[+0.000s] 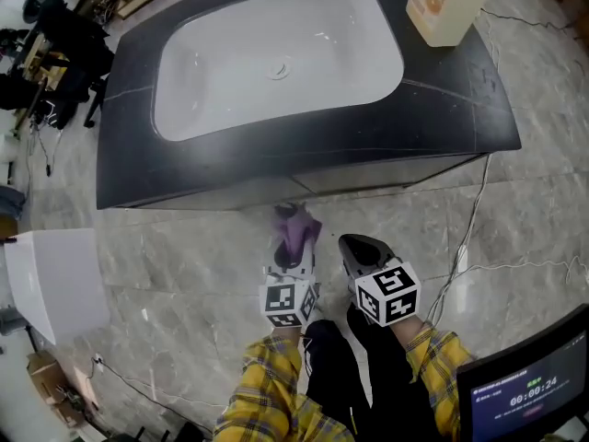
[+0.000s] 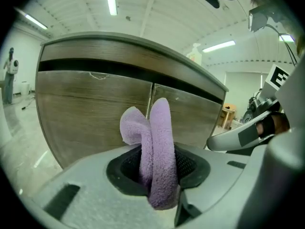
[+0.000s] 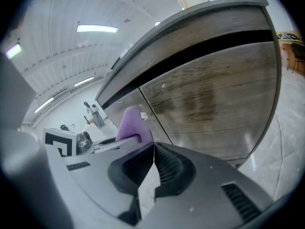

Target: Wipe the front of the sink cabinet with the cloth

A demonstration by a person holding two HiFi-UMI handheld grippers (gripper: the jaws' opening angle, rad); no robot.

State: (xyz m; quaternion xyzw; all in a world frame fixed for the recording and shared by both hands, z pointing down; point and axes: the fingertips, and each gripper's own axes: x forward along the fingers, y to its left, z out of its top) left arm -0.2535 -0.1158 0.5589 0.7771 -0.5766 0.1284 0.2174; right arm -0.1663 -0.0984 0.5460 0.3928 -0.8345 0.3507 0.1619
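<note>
Marble floor (image 1: 184, 274) before sink cabinet (image 2: 95, 113): wiping seems about to start.
Left hand-held gripper (image 2: 159, 175) pinches cloth (image 2: 159, 142); right hand-held gripper (image 3: 152, 171) closed, empty; next, press cloth on.

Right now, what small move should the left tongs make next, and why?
Probably ease the left tongs forward. They are shut on the purple cloth, which appears just short of the cabinet front, so it likely isn't pressing on the wood yet.
</note>
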